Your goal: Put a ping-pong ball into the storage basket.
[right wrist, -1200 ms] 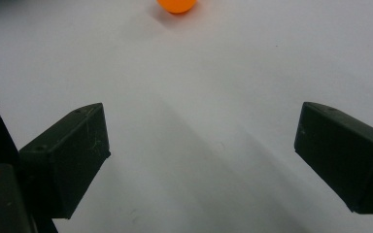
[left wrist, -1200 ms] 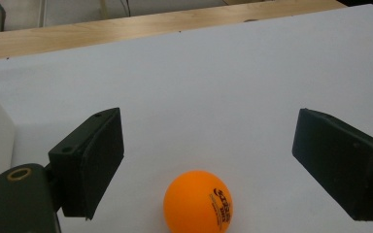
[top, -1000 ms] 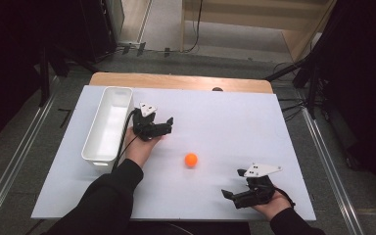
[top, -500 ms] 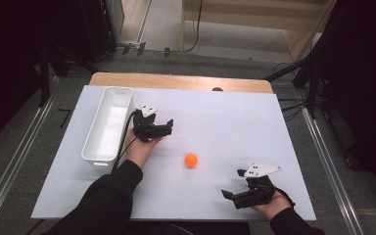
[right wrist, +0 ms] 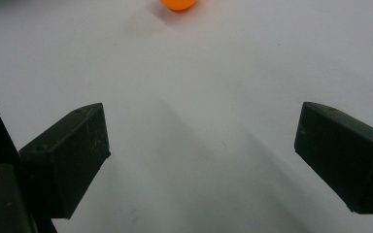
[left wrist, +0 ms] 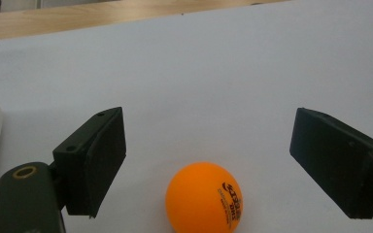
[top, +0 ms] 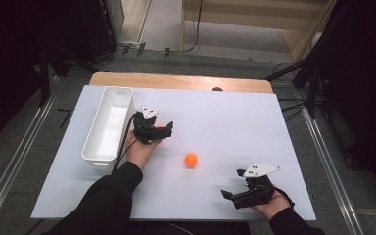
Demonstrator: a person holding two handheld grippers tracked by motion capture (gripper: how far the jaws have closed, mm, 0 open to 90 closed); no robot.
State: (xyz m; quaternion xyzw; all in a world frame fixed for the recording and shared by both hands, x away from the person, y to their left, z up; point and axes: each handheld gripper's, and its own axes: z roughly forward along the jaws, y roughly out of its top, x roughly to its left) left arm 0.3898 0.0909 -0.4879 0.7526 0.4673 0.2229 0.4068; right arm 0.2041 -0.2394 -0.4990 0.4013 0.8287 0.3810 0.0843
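Observation:
An orange ball [left wrist: 204, 199] printed with dark letters lies on the white table between the wide-apart jaws of my left gripper [left wrist: 209, 145]; neither pad touches it. In the high view that gripper [top: 163, 131] sits beside the white bin [top: 92, 147], with a sliver of that ball [top: 160, 127] peeking out at its jaws. A second orange ball [top: 191, 159] rests alone mid-table. My right gripper [top: 229, 198] is open near the front right edge, jaws toward the left. In its own view the right gripper [right wrist: 201, 141] holds nothing, and the second ball [right wrist: 178, 4] lies far ahead.
The long white bin stands lengthwise at the table's left. A wooden strip [top: 176, 81] runs along the far edge of the white table top [top: 235, 122]. Grey floor and dark stands surround the table.

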